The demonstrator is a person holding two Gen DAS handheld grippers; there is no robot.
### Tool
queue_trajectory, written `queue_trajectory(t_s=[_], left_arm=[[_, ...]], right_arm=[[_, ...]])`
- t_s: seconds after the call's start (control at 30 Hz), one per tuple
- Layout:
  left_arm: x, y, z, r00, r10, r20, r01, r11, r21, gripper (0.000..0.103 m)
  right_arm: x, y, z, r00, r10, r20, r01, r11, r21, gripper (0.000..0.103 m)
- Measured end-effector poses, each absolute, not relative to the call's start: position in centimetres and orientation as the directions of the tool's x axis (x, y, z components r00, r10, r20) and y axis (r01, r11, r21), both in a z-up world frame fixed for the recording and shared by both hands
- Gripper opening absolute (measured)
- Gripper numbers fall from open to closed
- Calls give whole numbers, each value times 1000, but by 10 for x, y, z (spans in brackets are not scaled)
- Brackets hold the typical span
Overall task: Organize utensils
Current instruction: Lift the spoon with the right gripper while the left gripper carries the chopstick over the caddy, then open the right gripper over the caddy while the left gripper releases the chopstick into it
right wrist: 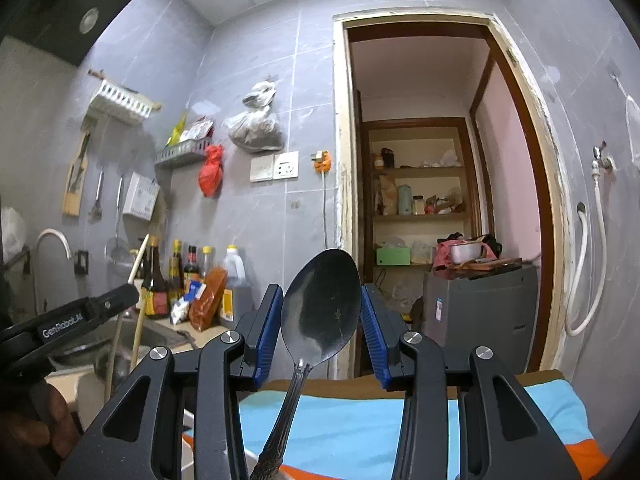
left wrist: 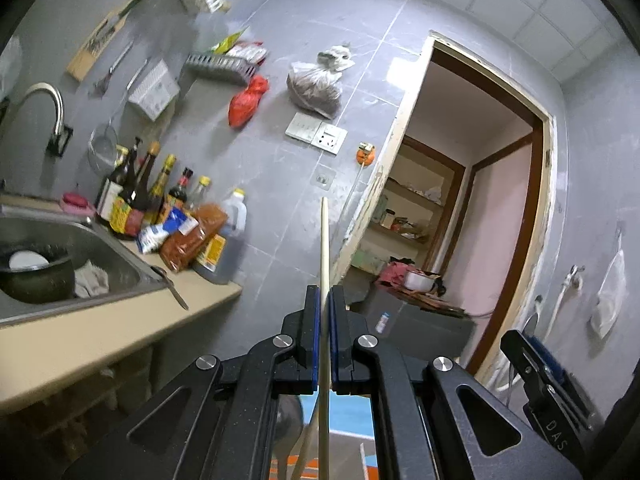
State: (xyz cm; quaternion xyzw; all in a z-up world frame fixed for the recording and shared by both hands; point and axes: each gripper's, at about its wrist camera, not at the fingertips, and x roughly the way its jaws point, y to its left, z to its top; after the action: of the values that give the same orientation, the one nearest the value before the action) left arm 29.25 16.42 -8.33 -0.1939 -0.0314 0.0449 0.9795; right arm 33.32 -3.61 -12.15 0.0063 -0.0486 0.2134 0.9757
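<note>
Both wrist views look along their grippers, raised toward the grey tiled wall [left wrist: 280, 168] and open doorway [right wrist: 420, 184]. They share the bottles [left wrist: 152, 192] by the sink [left wrist: 80, 264]; the left view is tilted.

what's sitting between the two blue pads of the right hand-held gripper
The bowl of a metal spoon fills the gap of the right hand-held gripper, touching both blue pads, in the right wrist view.

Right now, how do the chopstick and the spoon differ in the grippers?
The chopstick is thin pale wood; the spoon is broad dark metal. The left gripper is pinched nearly shut on the chopstick; the right gripper stands wide, pads at the spoon's bowl edges. Both point up, held off any surface.
</note>
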Motion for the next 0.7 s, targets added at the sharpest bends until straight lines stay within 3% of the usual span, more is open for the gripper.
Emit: queue_trajectory(t_s=[0.23,0.5,0.63,0.7], left_arm=[[288,147,-100,989,132,59,-110,953,-282,2],[286,140,-109,989,142,37,-129,958,-255,2],[283,139,-108,994,112,-18,-113,963,-244,3],[285,139,-108,995,83,-63,-96,966,-239,3]], right_arm=[[327,-30,-133,909,410,78,-408,912,-45,37],[321,-30,-139,904,420,75,-416,907,-68,38],[320,-30,-138,902,427,58,-424,903,-68,38],[320,-32,-135,900,434,46,-431,900,-62,44]])
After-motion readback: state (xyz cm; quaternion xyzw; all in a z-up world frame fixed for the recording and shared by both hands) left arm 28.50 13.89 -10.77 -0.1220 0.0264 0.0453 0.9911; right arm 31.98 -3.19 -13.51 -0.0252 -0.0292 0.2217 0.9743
